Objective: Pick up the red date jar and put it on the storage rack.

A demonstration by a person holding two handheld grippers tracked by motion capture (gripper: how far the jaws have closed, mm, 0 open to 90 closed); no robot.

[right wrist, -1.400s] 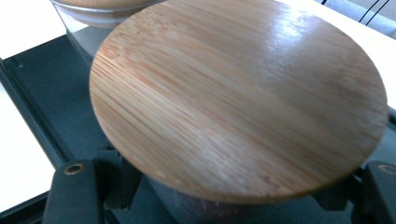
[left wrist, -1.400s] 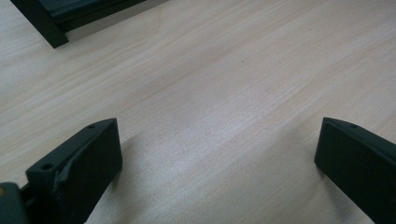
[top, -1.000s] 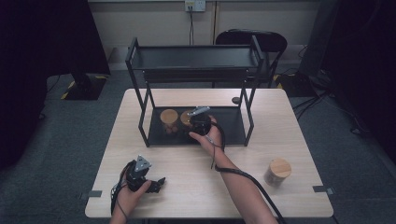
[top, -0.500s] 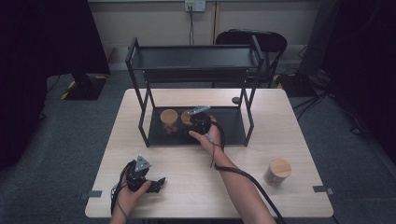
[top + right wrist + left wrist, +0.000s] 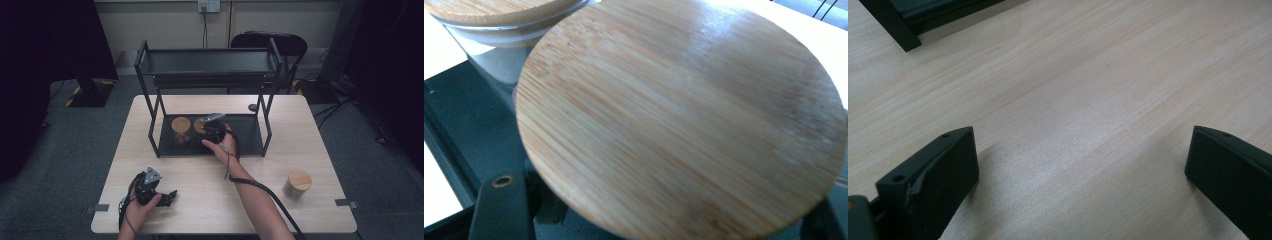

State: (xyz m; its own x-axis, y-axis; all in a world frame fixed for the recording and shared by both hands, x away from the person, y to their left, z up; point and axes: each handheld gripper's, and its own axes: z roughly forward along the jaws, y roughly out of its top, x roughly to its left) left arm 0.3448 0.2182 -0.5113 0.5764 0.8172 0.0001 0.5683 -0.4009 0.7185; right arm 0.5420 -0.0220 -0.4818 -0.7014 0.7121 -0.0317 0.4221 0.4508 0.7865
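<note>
Your right gripper clamps the bamboo-lidded glass jar: rigid, slick, breakable, so grip its body below the lid; your left gripper gapes empty.

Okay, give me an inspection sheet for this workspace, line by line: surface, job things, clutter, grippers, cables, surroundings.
Surface: light wooden table, bare around the left hand.
Job's things: two bamboo-lidded jars on the lower tray of the black rack; left jar, right jar; third jar apart near the table's right edge.
Clutter: small dark round object behind the rack.
Grippers: right gripper shut on the right jar; left gripper open on the table.
Cables: one trails along each forearm.
Surroundings: grey carpet, black chair, wall socket.
</note>
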